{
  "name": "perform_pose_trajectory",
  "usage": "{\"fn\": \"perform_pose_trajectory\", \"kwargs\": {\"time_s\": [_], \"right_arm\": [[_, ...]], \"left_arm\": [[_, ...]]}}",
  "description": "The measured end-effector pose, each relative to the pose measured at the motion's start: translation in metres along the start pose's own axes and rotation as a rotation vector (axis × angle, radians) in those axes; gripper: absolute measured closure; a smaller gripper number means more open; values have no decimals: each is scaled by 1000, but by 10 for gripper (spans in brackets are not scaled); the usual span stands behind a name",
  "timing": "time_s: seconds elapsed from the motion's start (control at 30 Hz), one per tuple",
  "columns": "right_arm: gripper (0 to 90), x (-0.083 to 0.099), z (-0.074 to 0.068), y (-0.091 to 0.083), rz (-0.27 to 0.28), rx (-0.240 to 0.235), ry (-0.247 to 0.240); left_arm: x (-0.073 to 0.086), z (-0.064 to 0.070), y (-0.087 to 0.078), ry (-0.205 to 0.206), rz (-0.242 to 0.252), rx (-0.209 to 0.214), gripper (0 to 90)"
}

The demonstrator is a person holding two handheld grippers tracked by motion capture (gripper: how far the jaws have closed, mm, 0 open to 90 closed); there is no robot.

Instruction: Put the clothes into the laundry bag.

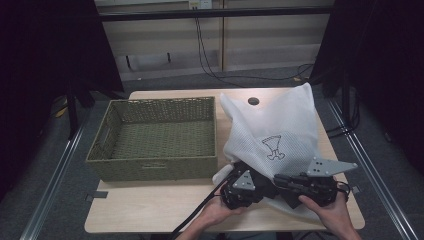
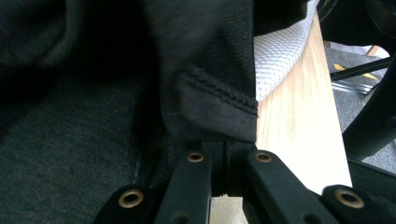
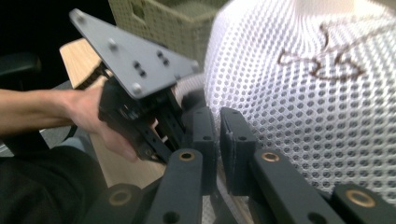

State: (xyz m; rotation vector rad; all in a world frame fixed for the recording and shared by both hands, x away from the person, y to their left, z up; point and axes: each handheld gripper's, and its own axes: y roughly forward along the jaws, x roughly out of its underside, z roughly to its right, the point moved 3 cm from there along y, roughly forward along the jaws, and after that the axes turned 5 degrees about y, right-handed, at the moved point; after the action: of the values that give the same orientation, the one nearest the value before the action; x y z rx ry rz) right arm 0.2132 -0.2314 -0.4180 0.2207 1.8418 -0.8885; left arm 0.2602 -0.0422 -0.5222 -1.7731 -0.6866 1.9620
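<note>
Two grippers (image 1: pixel 245 187) (image 1: pixel 305 187), jaws nearly shut: left on dark knit cloth (image 2: pixel 210 93), right w/ white mesh bag (image 3: pixel 303 93).

A woven green rectangular basket (image 1: pixel 156 137) sits on the pale wooden desk (image 1: pixel 150 210). Just right of the basket stands a white mesh fabric bag (image 1: pixel 280 127), with both grippers at the bag's near edge.

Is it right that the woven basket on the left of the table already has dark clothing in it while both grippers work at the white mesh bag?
Not quite. The woven basket is empty in the high view; the dark clothing is down by the grippers at the white mesh bag, as the left gripper view shows. The rest stands.
</note>
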Motion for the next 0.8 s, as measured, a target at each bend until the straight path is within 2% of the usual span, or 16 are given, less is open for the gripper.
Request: {"fn": "perform_pose_trajectory", "kwargs": {"time_s": [0.03,0.1,0.13,0.17,0.23,0.27,0.33,0.47,0.53,0.63,0.7,0.8], "right_arm": [[832,-3,-2,-3,11,0,-1],[826,-6,-5,-7,24,-16,1],[820,-6,-7,-7,26,-19,1],[830,-5,-9,-5,19,-25,-1],[863,1,-10,3,-23,-33,-11],[882,5,-9,9,-48,-44,-1],[899,14,-3,23,-109,-47,4],[900,26,17,48,-172,-35,36],[900,27,24,56,-198,-19,27],[900,27,31,65,-215,1,21],[900,28,35,71,-239,26,0],[900,28,44,79,-253,47,-10]], "left_arm": [[0,0,0,-13,9,3,900],[0,0,-1,-3,3,3,900],[0,0,-1,-11,18,6,900],[0,0,-1,-22,29,11,900],[1,0,-2,-19,35,15,900],[1,0,-1,-27,42,19,900],[0,1,-2,-21,43,27,900],[-1,4,-4,-20,59,42,900],[-2,5,-5,-29,79,50,900],[-3,7,-6,-15,89,65,900],[-4,9,-7,-14,99,75,900],[-6,12,-6,0,92,75,900]]}}
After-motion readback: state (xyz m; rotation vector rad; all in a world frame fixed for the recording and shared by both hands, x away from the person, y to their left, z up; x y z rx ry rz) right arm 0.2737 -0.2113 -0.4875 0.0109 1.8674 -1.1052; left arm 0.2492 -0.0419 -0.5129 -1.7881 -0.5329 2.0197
